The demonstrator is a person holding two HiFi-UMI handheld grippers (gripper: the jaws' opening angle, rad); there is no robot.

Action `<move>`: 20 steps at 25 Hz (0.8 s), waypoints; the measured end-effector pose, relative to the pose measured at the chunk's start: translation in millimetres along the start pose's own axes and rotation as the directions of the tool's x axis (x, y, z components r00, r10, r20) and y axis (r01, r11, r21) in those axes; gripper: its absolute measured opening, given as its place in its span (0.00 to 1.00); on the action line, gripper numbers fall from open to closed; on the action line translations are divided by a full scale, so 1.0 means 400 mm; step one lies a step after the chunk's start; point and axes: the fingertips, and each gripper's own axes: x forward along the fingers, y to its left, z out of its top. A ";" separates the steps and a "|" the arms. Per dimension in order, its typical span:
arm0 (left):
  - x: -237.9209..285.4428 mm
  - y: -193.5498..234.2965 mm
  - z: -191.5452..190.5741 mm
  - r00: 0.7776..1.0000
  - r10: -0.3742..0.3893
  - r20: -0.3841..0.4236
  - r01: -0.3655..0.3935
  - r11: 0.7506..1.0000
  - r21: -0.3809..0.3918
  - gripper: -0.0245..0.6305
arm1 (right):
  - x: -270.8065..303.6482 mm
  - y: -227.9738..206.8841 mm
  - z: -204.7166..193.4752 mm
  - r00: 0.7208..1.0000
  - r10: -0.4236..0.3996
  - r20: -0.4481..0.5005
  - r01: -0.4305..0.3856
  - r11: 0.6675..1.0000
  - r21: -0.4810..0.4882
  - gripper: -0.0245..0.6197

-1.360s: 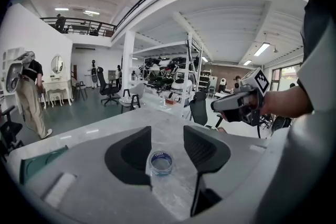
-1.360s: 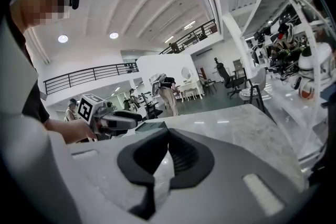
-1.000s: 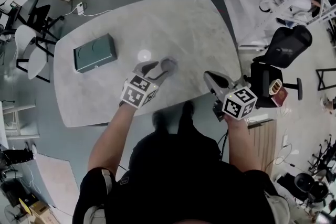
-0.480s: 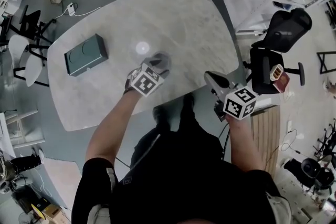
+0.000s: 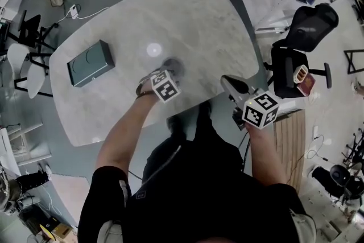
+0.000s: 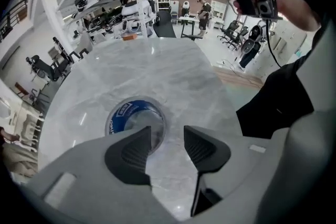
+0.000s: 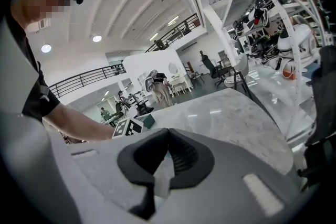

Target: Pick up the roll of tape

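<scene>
One tape roll [image 6: 122, 113], blue core print unreadable, flat on table [image 6: 157, 68] at 11 o'clock of my spread left gripper [image 6: 167, 136]; right gripper [image 7: 167, 153] pressed together, empty.

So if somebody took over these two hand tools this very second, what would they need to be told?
Left gripper: open, jaws apart, down at the near edge of the blue roll of tape, not closed on it.
Right gripper: shut, nothing in it, held near the table's near edge.
Tape: lying flat on the grey marble table, roughly mid-table.
Done: the left gripper is at the roll.
Left: close on the roll's wall, then lift it.
</scene>
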 end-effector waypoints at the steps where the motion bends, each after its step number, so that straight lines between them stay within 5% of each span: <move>1: 0.008 -0.002 -0.004 1.000 -0.008 -0.011 0.009 1.000 0.012 0.35 | 0.000 -0.002 0.000 1.000 -0.002 -0.001 0.002 1.000 0.001 0.04; 9: 0.033 0.015 -0.010 0.998 -0.006 -0.067 0.013 0.995 0.099 0.18 | 0.002 0.006 0.002 1.000 -0.013 -0.019 0.013 1.000 0.002 0.04; 20: -0.040 0.006 -0.050 0.999 -0.033 0.025 0.034 0.999 -0.016 0.12 | 0.033 0.101 -0.010 0.999 -0.015 -0.038 0.014 1.000 -0.027 0.04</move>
